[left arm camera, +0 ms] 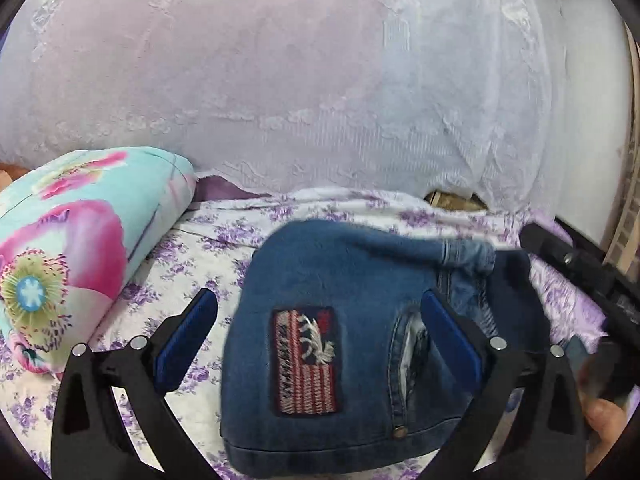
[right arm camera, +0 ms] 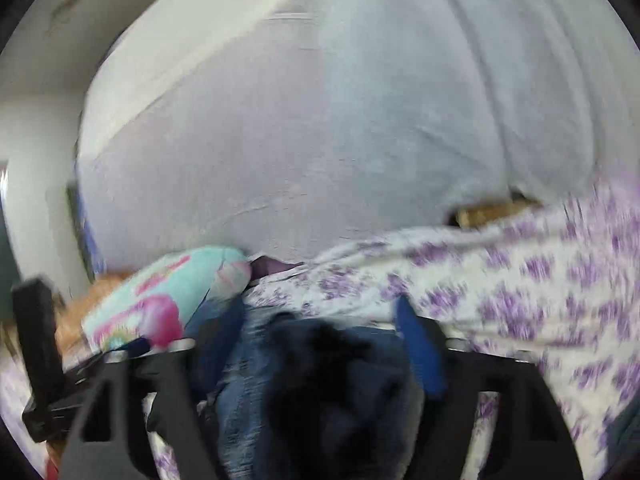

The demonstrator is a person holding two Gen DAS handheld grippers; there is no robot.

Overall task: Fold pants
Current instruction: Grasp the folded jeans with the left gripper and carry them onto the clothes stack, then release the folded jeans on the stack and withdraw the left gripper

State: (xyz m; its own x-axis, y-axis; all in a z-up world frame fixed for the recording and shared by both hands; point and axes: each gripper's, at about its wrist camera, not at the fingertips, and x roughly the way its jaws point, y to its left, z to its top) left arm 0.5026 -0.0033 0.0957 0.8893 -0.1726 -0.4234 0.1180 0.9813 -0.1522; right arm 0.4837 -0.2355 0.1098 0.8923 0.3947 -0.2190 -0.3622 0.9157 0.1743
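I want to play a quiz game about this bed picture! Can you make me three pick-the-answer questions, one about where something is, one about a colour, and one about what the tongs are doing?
1. Where is the flowery pillow compared with the jeans in the left view?
A. To their left
B. On top of them
C. Under them

2. What colour are the little flowers on the bedsheet?
A. Yellow
B. Purple
C. Green

3. How do the left tongs stand?
A. Shut tight on the pillow
B. Open, with the jeans between the fingers
C. Shut on the bedsheet

Answers: 1 A, the pillow lies on the sheet left of the jeans. 2 B, the white sheet has purple blossoms. 3 B, the two blue pads sit wide apart on either side of the folded jeans.
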